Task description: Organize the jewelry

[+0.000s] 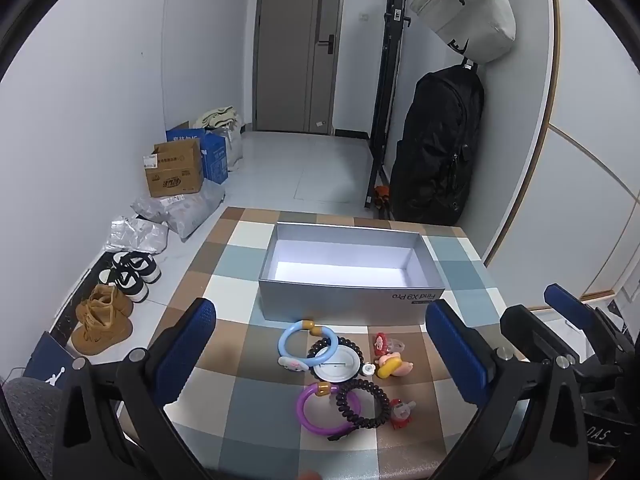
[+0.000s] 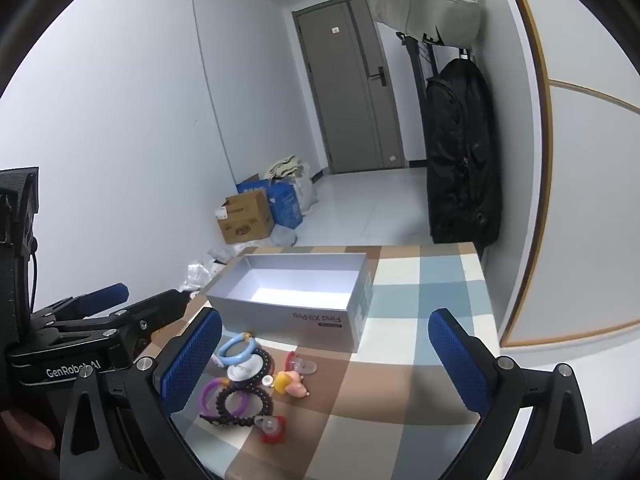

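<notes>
An empty grey box point(image 1: 344, 300) point(image 2: 296, 320) stands open on the checked table. In front of it lies a cluster of jewelry: a blue ring bracelet point(image 1: 291, 338) point(image 2: 236, 350), a purple ring bracelet point(image 1: 308, 410) point(image 2: 208, 394), a black coil bracelet point(image 1: 366, 404) point(image 2: 240, 408), a black bead bracelet point(image 1: 352, 346), a white round disc point(image 1: 334, 368), a yellow and pink charm point(image 1: 394, 366) point(image 2: 290, 384) and red charms point(image 1: 402, 412) point(image 2: 272, 428). My left gripper point(image 1: 320, 356) is open above the cluster. My right gripper point(image 2: 324, 364) is open, right of the cluster.
The table point(image 1: 224, 292) ends at a wall on the right. On the floor to the left are shoes point(image 1: 104, 320), plastic bags and cardboard boxes point(image 1: 174, 170). A black backpack point(image 1: 436, 148) and a grey bag point(image 1: 468, 8) hang beyond the table.
</notes>
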